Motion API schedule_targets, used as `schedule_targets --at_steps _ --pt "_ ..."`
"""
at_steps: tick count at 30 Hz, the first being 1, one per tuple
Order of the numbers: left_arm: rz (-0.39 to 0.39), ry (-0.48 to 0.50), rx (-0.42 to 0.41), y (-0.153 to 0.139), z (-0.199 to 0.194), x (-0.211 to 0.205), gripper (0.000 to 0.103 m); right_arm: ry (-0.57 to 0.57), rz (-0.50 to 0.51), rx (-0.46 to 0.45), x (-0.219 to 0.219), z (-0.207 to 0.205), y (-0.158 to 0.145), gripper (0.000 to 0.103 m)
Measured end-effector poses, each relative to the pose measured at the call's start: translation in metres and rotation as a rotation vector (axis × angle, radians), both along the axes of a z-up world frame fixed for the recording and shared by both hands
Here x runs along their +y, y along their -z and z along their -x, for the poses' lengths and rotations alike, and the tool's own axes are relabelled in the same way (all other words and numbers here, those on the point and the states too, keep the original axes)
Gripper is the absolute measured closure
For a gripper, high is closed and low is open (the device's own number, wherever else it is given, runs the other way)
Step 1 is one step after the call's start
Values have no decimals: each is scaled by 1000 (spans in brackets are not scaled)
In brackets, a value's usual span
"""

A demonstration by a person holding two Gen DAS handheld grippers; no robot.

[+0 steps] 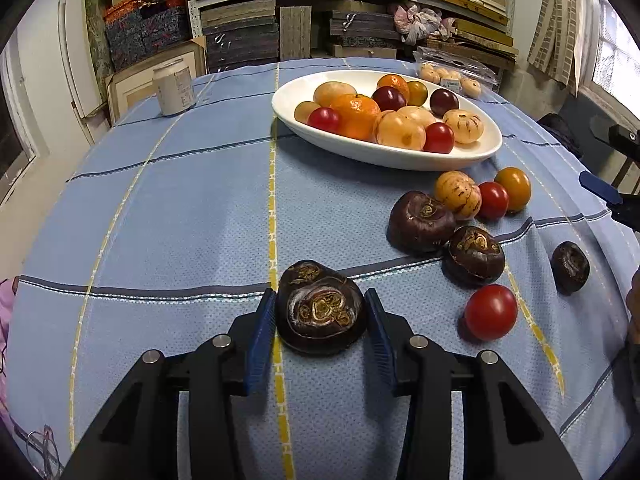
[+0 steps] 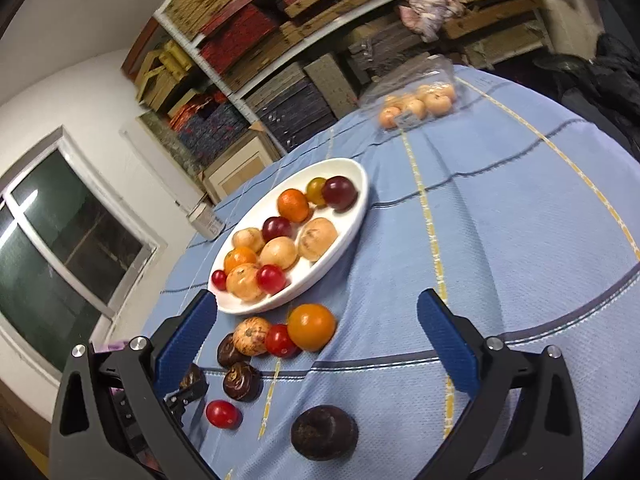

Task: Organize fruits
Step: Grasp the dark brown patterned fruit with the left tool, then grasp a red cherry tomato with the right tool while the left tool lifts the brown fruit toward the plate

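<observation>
Fruits lie all over a big round table under a light blue cloth (image 1: 160, 220) with yellow and dark lines. The biggest thing on it is a long white oval dish (image 1: 384, 156), far back in the middle, full of orange mandarins, pale peach balls and small red and dark purple tomatoes. Near the dish's right end sits a little bunch: a yellow-orange tomato (image 1: 513, 189), a striped tan fruit (image 1: 458, 194), and a small red tomato (image 1: 493, 200) between them. Close by are two bumpy dark brown water chestnuts (image 1: 420, 222), touching each other. The left gripper (image 1: 320, 316) has its blue pads pressed on both sides of another dark brown water chestnut (image 1: 320, 308), which sits on the cloth. The right gripper (image 2: 316, 320) is wide open and holds nothing. A round red tomato (image 1: 491, 312) lies alone beside the left gripper.
</observation>
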State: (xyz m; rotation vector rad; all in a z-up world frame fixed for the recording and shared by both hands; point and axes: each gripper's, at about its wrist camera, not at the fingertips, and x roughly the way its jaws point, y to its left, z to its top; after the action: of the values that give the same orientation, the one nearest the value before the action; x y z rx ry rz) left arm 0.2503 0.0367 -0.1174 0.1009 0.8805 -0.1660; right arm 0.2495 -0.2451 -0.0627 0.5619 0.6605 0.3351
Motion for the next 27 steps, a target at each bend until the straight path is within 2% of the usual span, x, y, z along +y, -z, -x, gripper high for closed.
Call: schedule_targets --at_steps 3,6,10,12,13,14,16,19,23,27 --pt "12 -19 -5 -2 0 4 58 -78 47 -60 17 8 -10 5" --pt "25 -49 -26 -7 4 12 58 -228 192 -146 58 25 -20 5" --pt "38 -66 -36 -10 5 16 58 -439 361 -206 113 52 -16 6" --pt "38 -69 -35 -10 5 16 58 -516 418 -210 133 62 -9 26" --pt "38 -70 -33 -10 4 16 58 -563 448 -192 144 66 -4 44" --pt "38 -70 -33 -10 5 16 58 -597 467 -167 152 68 2 52" --pt "39 -69 -32 -10 5 17 58 -617 495 -144 159 69 7 53" --pt "36 -64 -30 -9 5 16 58 -600 474 -123 155 67 9 53" --pt "25 -55 -21 -7 4 13 58 -607 500 -89 164 63 15 60" --pt "17 -49 -14 -6 2 12 58 -559 495 -61 165 55 16 60"
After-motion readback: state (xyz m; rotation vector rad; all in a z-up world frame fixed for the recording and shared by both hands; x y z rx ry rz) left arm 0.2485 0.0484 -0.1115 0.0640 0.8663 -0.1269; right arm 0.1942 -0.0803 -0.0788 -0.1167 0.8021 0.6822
